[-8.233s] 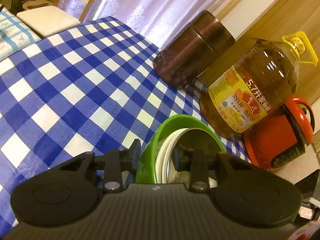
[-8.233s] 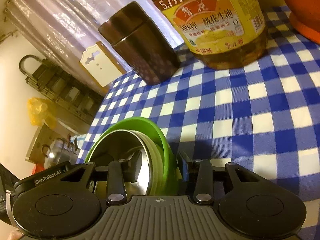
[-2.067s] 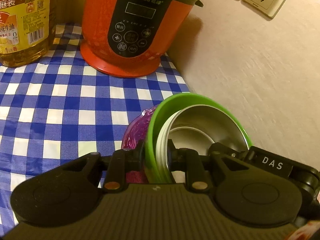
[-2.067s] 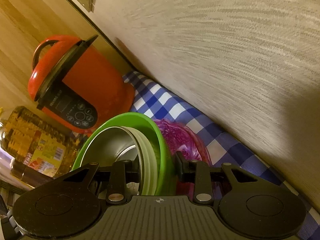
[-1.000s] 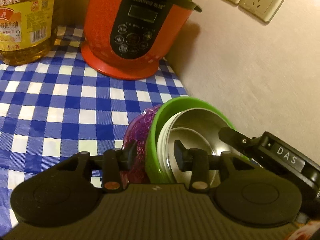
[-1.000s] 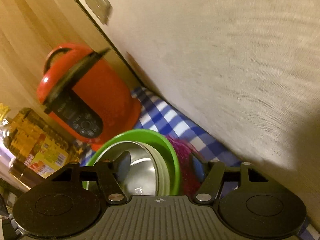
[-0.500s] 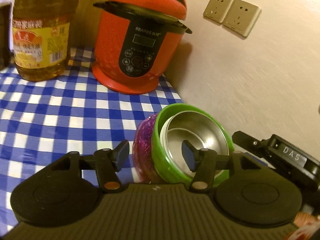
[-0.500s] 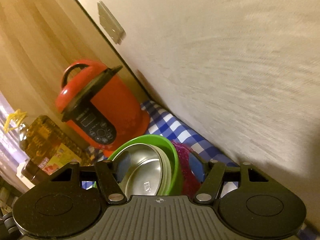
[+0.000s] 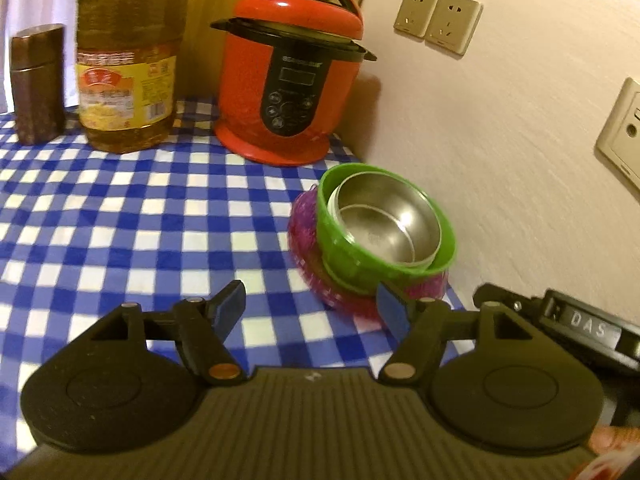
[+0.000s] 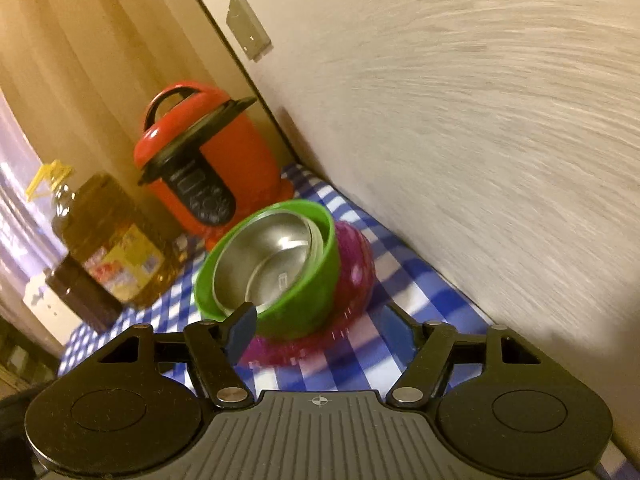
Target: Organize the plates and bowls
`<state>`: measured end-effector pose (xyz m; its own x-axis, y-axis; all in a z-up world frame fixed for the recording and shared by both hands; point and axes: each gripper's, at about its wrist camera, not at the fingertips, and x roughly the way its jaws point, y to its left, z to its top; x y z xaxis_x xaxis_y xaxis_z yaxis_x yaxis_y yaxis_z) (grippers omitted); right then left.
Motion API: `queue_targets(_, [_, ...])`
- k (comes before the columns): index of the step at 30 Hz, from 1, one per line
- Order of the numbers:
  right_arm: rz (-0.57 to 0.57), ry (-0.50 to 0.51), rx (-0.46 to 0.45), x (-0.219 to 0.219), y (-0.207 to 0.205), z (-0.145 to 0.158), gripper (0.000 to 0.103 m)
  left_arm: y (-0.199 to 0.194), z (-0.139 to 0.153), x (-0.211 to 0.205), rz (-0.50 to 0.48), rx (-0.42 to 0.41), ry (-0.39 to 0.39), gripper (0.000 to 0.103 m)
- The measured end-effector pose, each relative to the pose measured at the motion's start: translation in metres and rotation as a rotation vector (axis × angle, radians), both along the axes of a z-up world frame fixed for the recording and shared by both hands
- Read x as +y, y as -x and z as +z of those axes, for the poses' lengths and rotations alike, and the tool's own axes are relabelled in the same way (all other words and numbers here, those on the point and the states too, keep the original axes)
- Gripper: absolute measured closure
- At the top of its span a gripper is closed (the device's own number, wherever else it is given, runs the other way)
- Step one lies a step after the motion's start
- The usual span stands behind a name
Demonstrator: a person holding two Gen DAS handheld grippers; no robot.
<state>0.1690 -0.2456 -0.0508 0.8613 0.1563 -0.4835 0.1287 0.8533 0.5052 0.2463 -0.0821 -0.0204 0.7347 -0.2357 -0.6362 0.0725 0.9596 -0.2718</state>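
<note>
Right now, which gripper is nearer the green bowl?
Right, slightly. The right gripper nearly brackets the green bowl, open; the left gripper sits back, bowl ahead-right, open.

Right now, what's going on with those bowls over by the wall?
A person holds two handheld grippers, and neither grips anything. The left gripper and right gripper both have their jaws spread wide, short of the stack. The green bowl, with a steel bowl nested inside, sits tilted in a pink bowl on the checkered tablecloth, close to the wall and near the red cooker.
</note>
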Motion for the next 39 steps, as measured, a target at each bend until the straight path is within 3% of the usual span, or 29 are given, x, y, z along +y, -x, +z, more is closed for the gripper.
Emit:
queue_targets(5, [0.000,0.024,0.019,0.008,0.034,0.003,0.032,0.031,0.004,0.002,0.014,-0.004,-0.055,0.027])
queue_targets(13, [0.023,0.094,0.053,0.020,0.075,0.019,0.032,0.077,0.012,0.005,0.017,0.029,-0.044,0.017])
queue_targets(26, [0.059,0.189,0.103,0.032,0.138,0.041,0.032,0.137,0.030,0.012,0.029,0.084,-0.058,0.017])
queue_targets(31, [0.091,0.246,0.093,0.041,0.160,0.050,0.032,0.163,0.040,0.010,0.034,0.077,-0.101,0.017])
queue_targets(39, [0.148,0.316,0.094,0.049,0.182,0.060,0.032,0.192,0.046,0.013,0.104,0.087,-0.116,0.017])
